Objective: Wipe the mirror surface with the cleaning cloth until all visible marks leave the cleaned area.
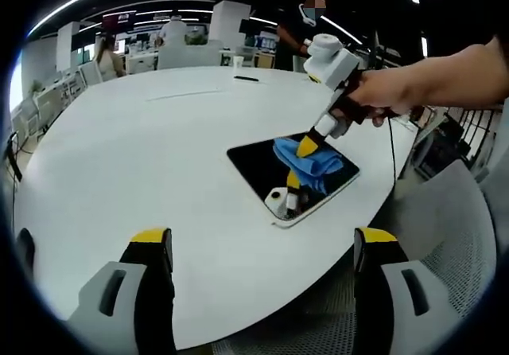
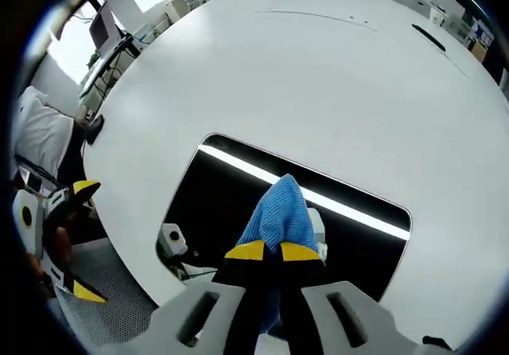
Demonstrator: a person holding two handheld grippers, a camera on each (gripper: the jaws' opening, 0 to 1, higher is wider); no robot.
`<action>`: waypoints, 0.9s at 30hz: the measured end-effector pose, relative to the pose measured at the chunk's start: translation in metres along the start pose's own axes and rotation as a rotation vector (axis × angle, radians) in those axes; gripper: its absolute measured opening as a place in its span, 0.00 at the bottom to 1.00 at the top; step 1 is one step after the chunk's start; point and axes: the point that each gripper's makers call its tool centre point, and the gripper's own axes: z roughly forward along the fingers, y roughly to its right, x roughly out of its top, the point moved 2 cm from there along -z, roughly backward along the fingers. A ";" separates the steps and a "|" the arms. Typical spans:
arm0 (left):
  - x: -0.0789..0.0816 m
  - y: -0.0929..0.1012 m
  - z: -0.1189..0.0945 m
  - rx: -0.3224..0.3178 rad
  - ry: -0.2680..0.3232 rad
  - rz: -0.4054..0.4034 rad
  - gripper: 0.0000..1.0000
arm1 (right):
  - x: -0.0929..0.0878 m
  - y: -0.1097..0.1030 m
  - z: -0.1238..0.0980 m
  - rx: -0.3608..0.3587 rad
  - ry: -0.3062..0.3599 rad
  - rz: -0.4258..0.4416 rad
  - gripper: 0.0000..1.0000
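Note:
A rectangular mirror (image 1: 262, 168) (image 2: 215, 192) lies flat on the white table, near its edge. A blue cleaning cloth (image 1: 312, 162) (image 2: 277, 216) rests on the glass. My right gripper (image 2: 265, 251) is shut on the cloth and presses it onto the mirror; in the left gripper view it (image 1: 305, 146) comes down from the upper right, held by a hand. My left gripper (image 1: 262, 239) hovers open over the table's near edge, well short of the mirror, with nothing between its fingers. The mirror reflects a ceiling light strip and the gripper.
The round white table (image 1: 159, 140) stretches far beyond the mirror, with a dark pen-like object (image 1: 246, 78) (image 2: 433, 38) near its far side. Mesh chairs (image 1: 453, 228) stand by the near edge. People and desks fill the office behind.

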 end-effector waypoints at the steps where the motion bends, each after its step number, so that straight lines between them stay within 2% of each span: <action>1: 0.000 0.000 0.000 0.001 -0.001 0.001 0.94 | 0.001 0.000 0.000 -0.001 0.001 0.000 0.00; 13: -0.002 -0.003 0.002 0.000 -0.002 -0.004 0.93 | 0.027 0.010 0.006 -0.015 0.005 -0.021 0.00; 17: -0.003 -0.004 0.003 0.001 -0.006 -0.005 0.93 | 0.036 0.016 0.009 -0.016 0.014 -0.003 0.00; 20: 0.002 -0.004 0.003 -0.004 0.015 -0.022 0.96 | 0.041 0.020 0.013 -0.018 0.017 -0.002 0.00; 27: -0.002 -0.003 0.004 -0.008 -0.006 -0.002 0.97 | 0.043 0.020 0.014 -0.005 0.015 -0.021 0.00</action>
